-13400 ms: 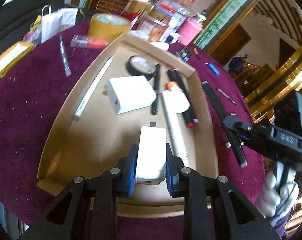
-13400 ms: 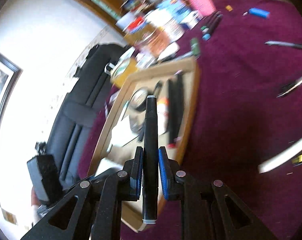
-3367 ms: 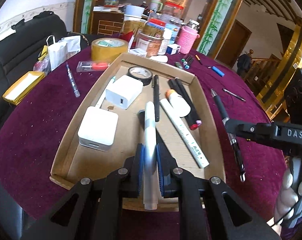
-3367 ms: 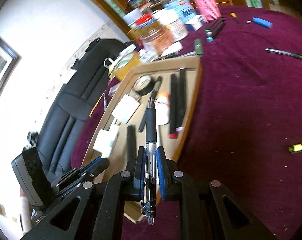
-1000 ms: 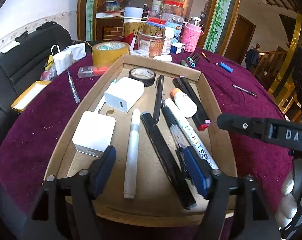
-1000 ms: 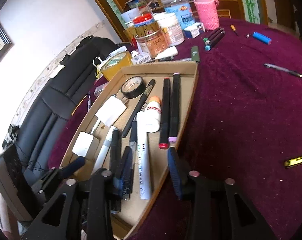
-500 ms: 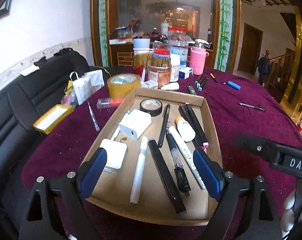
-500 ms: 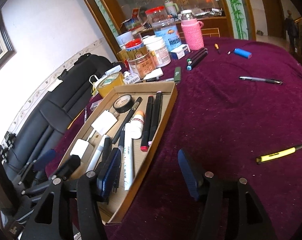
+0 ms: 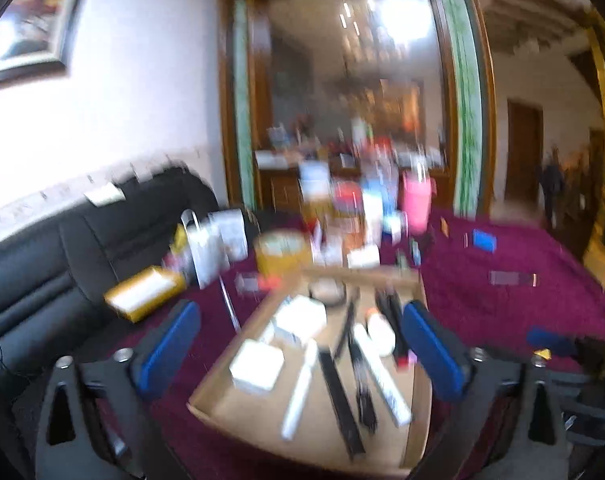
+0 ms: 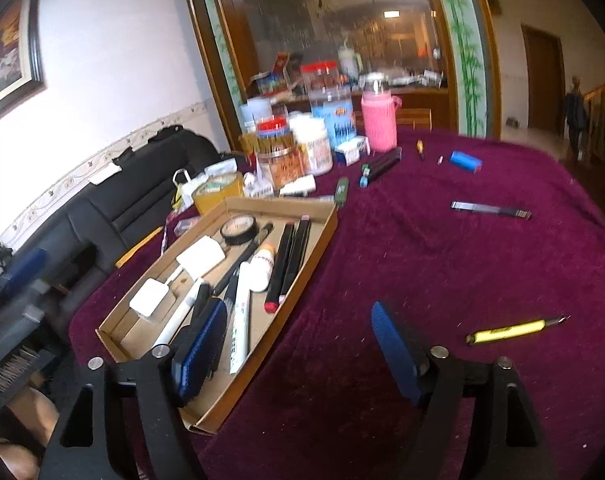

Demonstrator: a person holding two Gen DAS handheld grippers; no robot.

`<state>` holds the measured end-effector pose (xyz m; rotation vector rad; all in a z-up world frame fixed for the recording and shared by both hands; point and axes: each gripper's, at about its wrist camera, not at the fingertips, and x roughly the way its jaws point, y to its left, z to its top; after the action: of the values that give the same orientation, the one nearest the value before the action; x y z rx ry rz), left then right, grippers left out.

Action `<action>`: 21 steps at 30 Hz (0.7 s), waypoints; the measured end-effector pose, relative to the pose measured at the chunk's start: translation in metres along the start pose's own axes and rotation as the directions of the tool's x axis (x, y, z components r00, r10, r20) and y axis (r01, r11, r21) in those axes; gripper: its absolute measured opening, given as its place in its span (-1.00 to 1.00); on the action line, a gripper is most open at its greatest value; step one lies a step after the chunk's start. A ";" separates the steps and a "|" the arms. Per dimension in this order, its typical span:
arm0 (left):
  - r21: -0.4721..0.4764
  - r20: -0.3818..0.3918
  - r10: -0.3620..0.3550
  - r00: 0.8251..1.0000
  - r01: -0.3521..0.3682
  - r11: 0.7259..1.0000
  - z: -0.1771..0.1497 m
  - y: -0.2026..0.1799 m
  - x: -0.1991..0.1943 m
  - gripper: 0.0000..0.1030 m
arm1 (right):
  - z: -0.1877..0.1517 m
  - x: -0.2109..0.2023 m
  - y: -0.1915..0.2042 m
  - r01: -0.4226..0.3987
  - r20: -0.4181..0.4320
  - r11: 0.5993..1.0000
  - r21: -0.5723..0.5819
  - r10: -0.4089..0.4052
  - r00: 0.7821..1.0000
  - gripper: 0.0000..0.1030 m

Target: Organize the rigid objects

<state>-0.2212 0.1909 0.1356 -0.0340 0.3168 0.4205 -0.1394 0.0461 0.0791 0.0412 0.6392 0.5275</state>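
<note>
White marker [image 10: 238, 322], green lettering, unreadable

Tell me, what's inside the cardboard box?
The cardboard box holds two white chargers, a tape roll, a glue bottle and several pens and markers. A gripper pad hides its near corner.

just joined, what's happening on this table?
A person is sorting pens, markers and two white chargers into a cardboard tray on a purple-covered table, one tool per hand. Right now both the left tool and the right tool are open and hold nothing; their jaws have just been opening. The tray already holds most of the items. A yellow pen, a dark pen and a blue lighter lie loose on the cloth.
</note>
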 end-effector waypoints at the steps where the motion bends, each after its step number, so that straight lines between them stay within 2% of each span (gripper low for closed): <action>1: -0.012 0.044 -0.002 0.999 0.002 1.000 0.003 0.002 -0.009 1.00 | 0.000 -0.005 0.002 0.007 0.026 1.000 -0.010 -0.007 1.000 0.67; 3: -0.019 0.115 0.027 0.993 -0.025 0.999 0.008 0.003 -0.023 1.00 | 0.000 -0.014 0.006 0.029 0.084 0.999 -0.031 -0.026 0.996 0.75; 5: 0.008 0.121 0.076 0.990 -0.078 0.997 0.011 -0.001 -0.024 1.00 | -0.001 -0.022 0.011 0.058 0.137 0.997 -0.048 -0.051 0.989 0.87; 6: 0.030 0.095 0.081 0.992 -0.084 0.996 0.013 -0.004 -0.020 1.00 | -0.001 -0.025 0.014 0.076 0.164 0.995 -0.057 -0.066 0.984 0.92; 9: 0.018 -0.011 0.009 1.000 -0.008 1.000 0.012 -0.002 -0.005 1.00 | -0.002 -0.032 0.019 0.117 0.226 0.990 -0.078 -0.096 0.969 0.99; 14: -0.004 -0.061 0.019 0.998 -0.019 1.000 0.004 0.001 0.006 1.00 | -0.009 -0.042 0.028 0.190 0.330 0.975 -0.111 -0.145 0.933 0.99; 17: -0.039 -0.093 0.003 0.996 -0.007 0.999 0.001 0.007 0.011 1.00 | -0.012 -0.037 0.031 0.205 0.332 0.968 -0.145 -0.147 0.932 0.99; 21: -0.071 -0.147 0.001 0.989 -0.011 0.997 -0.006 0.012 0.023 1.00 | -0.015 -0.024 0.035 0.203 0.276 0.963 -0.176 -0.149 0.949 0.99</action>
<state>-0.2077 0.2105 0.1236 -0.1351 0.4468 0.4364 -0.1805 0.0632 0.0876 -0.1364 0.3248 0.4019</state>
